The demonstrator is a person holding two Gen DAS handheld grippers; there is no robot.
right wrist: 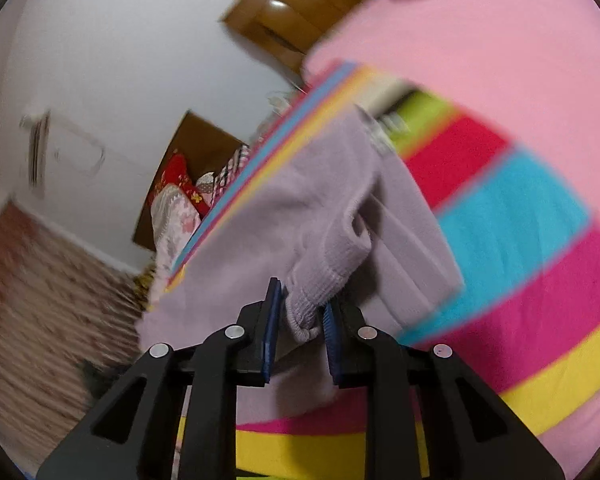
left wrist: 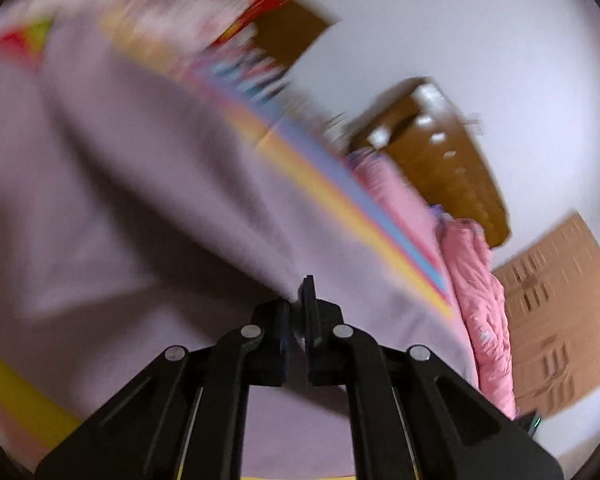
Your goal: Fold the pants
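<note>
Pale lilac pants [left wrist: 120, 208] lie spread over a bright striped blanket [right wrist: 520, 216] on a bed. In the blurred left wrist view my left gripper [left wrist: 298, 304] is shut, its pads pinching a raised peak of the lilac fabric. In the right wrist view my right gripper [right wrist: 300, 320] is shut on the pants [right wrist: 292, 208] at their ribbed elastic band [right wrist: 312, 300], which is bunched between the blue pads. The fabric drapes away from both grips onto the blanket.
A pink quilt [left wrist: 480, 300] is heaped along the bed's far side, with brown wooden furniture [left wrist: 440, 152] and a cardboard box [left wrist: 560, 312] against the white wall. In the right wrist view the pink cover [right wrist: 480, 40], folded bedding [right wrist: 180, 200] and the floor [right wrist: 40, 300] show.
</note>
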